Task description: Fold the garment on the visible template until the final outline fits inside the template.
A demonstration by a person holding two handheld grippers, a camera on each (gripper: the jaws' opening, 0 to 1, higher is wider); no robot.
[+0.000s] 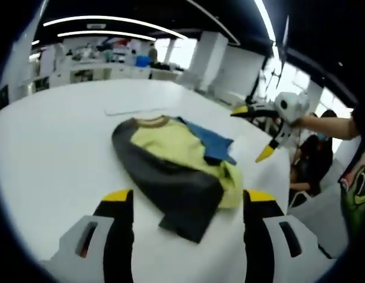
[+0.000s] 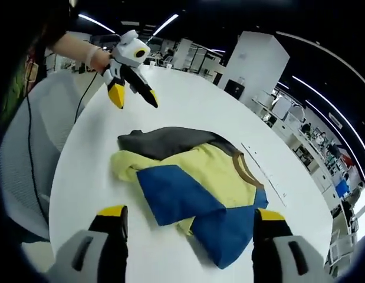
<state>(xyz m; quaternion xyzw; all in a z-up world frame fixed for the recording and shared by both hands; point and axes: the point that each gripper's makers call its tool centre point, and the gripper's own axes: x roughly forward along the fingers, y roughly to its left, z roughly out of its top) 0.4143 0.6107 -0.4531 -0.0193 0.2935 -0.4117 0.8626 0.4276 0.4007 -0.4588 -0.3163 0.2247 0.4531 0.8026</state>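
A crumpled garment [image 1: 170,159] lies on the round white table [image 1: 52,147]. It has a yellow body, a brown collar, one dark grey sleeve and one blue sleeve. In the left gripper view my left gripper [image 1: 188,197] stands open just short of the grey sleeve, holding nothing. Beyond the blue sleeve my right gripper [image 1: 253,132] hovers above the table, also open. In the right gripper view the garment [image 2: 194,177] shows its blue side nearest, and the right gripper [image 2: 191,213] is open over it. The left gripper [image 2: 135,99] hangs open above the far edge. A thin line [image 2: 265,174] marks the table beside the collar.
A grey office chair [image 2: 29,153] with a dark cable stands beside the table's edge. A seated person [image 1: 315,159] is beyond the table on the right of the left gripper view. Desks and white pillars fill the room behind.
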